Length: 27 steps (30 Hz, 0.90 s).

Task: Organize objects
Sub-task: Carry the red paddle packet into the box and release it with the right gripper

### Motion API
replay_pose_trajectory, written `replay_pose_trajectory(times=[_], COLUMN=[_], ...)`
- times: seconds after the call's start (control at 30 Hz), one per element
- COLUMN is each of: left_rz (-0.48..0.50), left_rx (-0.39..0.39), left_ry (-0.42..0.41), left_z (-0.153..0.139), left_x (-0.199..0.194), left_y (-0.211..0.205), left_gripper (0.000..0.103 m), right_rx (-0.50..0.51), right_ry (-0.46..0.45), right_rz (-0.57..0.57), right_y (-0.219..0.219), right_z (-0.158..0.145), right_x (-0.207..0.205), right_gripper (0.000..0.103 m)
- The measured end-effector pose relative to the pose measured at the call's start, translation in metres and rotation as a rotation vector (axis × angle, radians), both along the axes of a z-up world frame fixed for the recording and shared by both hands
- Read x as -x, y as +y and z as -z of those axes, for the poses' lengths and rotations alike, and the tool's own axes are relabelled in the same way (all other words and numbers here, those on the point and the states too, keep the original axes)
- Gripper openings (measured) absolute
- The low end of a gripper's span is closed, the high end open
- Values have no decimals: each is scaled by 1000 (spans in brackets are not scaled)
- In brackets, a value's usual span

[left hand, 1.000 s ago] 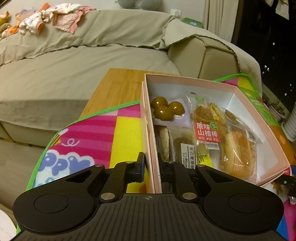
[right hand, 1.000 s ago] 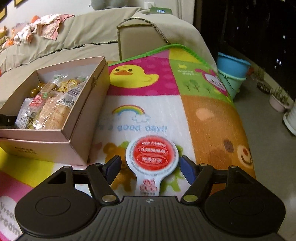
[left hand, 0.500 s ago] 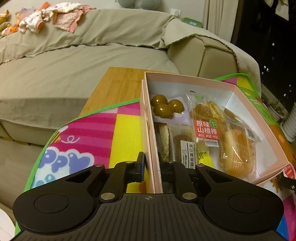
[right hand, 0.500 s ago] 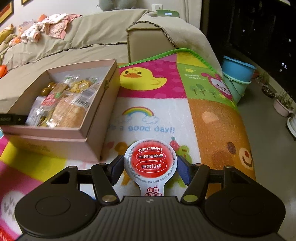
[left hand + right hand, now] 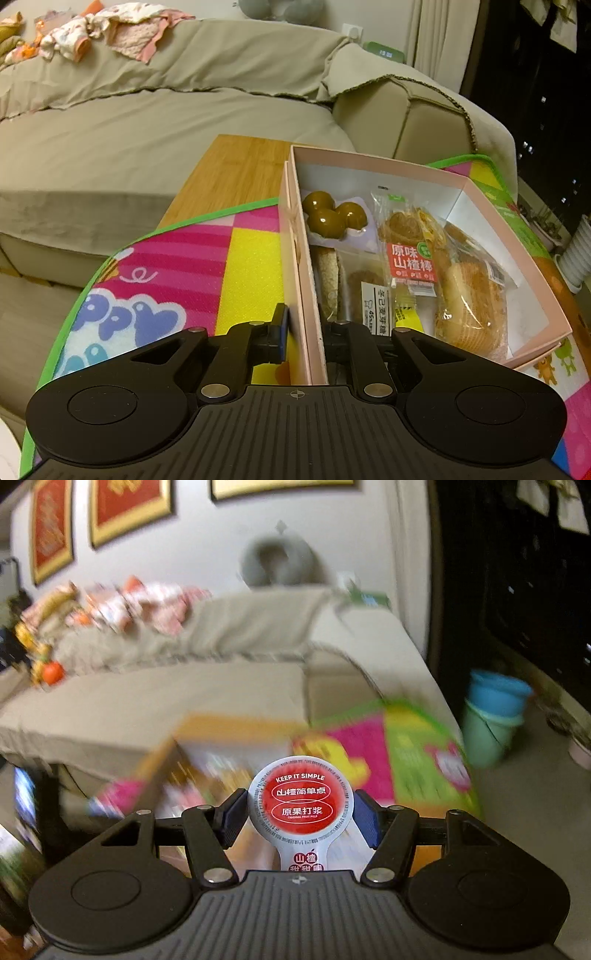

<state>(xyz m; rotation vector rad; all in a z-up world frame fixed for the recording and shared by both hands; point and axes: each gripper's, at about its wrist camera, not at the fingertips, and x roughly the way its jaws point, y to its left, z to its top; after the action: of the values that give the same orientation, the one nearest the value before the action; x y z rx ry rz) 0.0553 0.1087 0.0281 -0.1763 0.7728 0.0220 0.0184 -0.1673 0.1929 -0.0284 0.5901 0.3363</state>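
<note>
The left gripper (image 5: 301,330) is pinched onto the near left wall of the pink box (image 5: 295,236), one finger outside over the play mat (image 5: 192,266) and one inside beside the packed snacks (image 5: 413,258). Bare mat lies open to its left out to the green edge, with the wooden tabletop (image 5: 236,166) and sofa (image 5: 147,125) beyond. The right gripper (image 5: 301,818) clamps the red-lidded snack cup (image 5: 301,801), held up clear above the blurred box (image 5: 192,760) and mat (image 5: 406,753).
</note>
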Motion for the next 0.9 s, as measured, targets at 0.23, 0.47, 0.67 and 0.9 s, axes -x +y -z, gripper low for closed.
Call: replay_pose_trajectory(times=[0.23,0.47,0.67,0.9], left_rz=[8,14,16,16], left_rx=[9,16,19,18], left_ry=[-1,-3,-6,-6], left_z=[0,0,0,0], left_x=[0,1,2,2], left_y=[3,5,5,5], left_gripper=[16,16,17,17], right_rx=[-82,-75,-49,112], right_ry=[-88,-85,-22,32], right_rz=[-62,-29,-3,-23], right_y=[49,79,69,55], right_z=[-46,-36,3,63], right_x=[-46,-93,-91,-54], right_gripper=[62,71,81,85])
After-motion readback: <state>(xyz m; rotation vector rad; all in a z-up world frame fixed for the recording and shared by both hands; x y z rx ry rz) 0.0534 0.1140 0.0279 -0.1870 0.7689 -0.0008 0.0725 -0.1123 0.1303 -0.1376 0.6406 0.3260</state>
